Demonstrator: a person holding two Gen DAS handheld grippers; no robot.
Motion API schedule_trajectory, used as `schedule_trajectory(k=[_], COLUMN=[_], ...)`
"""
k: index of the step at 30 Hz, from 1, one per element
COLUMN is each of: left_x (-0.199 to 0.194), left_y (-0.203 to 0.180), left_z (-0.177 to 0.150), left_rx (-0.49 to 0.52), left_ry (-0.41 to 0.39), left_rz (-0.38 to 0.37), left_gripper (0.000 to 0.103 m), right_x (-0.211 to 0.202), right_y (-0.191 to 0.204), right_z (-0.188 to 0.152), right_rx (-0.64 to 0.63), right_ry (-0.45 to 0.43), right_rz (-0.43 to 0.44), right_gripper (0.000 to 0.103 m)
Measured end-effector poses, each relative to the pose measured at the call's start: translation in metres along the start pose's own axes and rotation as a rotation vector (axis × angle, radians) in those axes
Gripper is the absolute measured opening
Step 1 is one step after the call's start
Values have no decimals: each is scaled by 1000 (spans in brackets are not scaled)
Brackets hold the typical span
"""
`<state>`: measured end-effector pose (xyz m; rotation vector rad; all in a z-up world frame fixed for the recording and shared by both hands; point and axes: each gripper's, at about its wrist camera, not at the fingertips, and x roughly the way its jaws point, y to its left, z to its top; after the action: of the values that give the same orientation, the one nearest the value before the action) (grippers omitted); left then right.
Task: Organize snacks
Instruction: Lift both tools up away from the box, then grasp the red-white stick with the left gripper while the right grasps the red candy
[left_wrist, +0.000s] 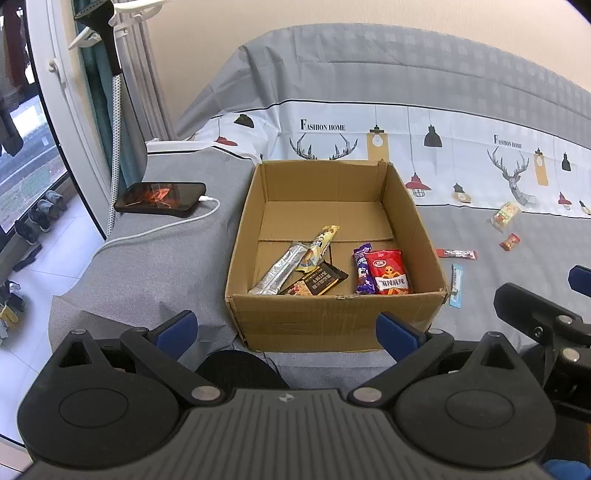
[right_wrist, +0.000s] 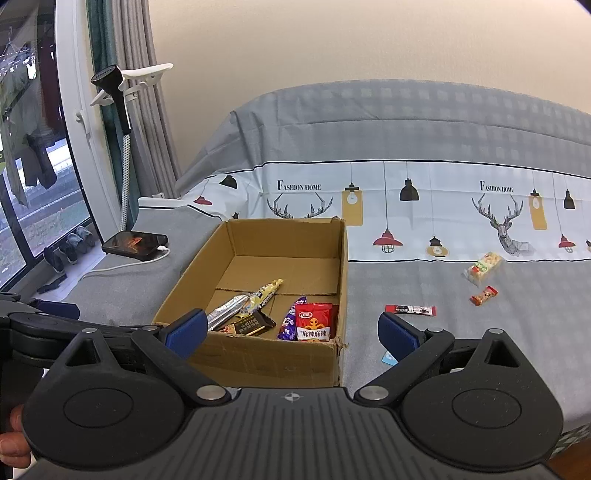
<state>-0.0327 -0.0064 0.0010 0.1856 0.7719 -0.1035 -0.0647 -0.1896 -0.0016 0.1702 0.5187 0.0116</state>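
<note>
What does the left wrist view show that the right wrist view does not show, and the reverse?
Only the left wrist view shows the blue snack strip whole, beside the box; the right wrist view shows just its corner. Only the right wrist view shows a thumb at the edge. Both show the cardboard box, the phone, the red packet inside and both open grippers, left gripper and right gripper.

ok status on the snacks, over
Left hand-held gripper and right hand-held gripper open, empty. Cardboard box holds five snacks; four loose on the bed to its right, including the blue strip. Nothing in the way.
</note>
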Motion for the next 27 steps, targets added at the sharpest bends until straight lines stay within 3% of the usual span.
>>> schedule_trajectory(k=[13, 21, 27], left_x=[20, 45, 76], left_y=[-23, -70, -127], left_z=[15, 47, 76], left_rx=[54, 137, 237], left_ry=[59, 95, 131], left_rz=[-47, -100, -158], left_gripper=[103, 103, 103], right_x=[8, 22, 38], right_y=[-34, -106, -167], right_z=[-5, -11, -11], right_rx=[95, 238, 302], right_ry=[11, 37, 41], right_rz=[-41, -157, -269], right_gripper=[99, 99, 99])
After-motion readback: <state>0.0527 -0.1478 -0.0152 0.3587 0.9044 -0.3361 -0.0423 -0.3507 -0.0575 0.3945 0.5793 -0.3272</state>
